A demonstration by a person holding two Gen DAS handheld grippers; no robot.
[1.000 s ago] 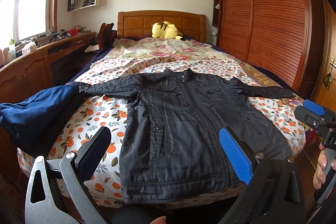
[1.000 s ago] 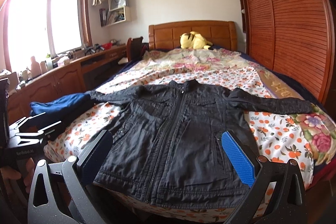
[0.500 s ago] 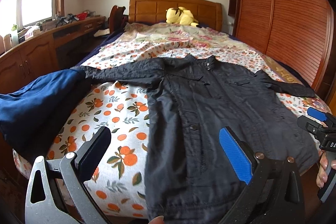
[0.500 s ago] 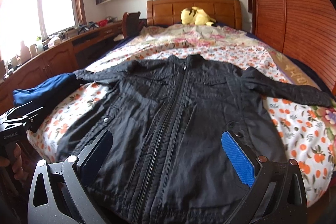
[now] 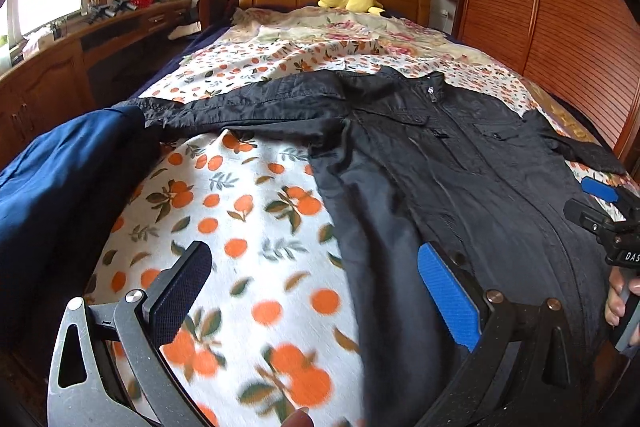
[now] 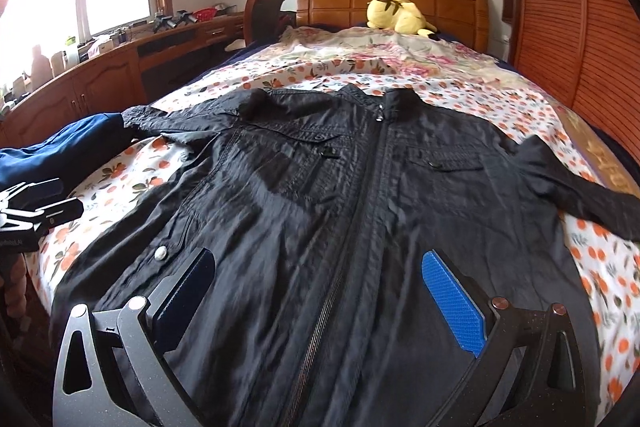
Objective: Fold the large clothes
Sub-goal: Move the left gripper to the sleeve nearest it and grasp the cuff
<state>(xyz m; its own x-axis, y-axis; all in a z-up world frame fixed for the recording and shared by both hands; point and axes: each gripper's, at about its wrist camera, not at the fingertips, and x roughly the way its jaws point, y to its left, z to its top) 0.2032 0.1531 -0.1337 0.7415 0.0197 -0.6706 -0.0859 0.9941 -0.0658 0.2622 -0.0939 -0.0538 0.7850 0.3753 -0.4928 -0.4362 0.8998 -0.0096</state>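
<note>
The black jacket (image 6: pixel 340 211) lies spread flat, front up, on the orange-print bedsheet (image 5: pixel 248 227), sleeves out to both sides. The left gripper (image 5: pixel 316 291) hovers low over its left edge, the right gripper (image 6: pixel 320 291) over its zipped middle; both jaws wide apart, holding nothing

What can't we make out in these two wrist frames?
- Black jacket hem: both views, hidden behind the gripper fingers and cut off by the bottom edge.
- Its right cuff: right wrist view, runs off the right edge.
- Navy garment: both views, cut by the left edge; type unclear.
- Sheet near the left gripper: motion-blurred.
</note>
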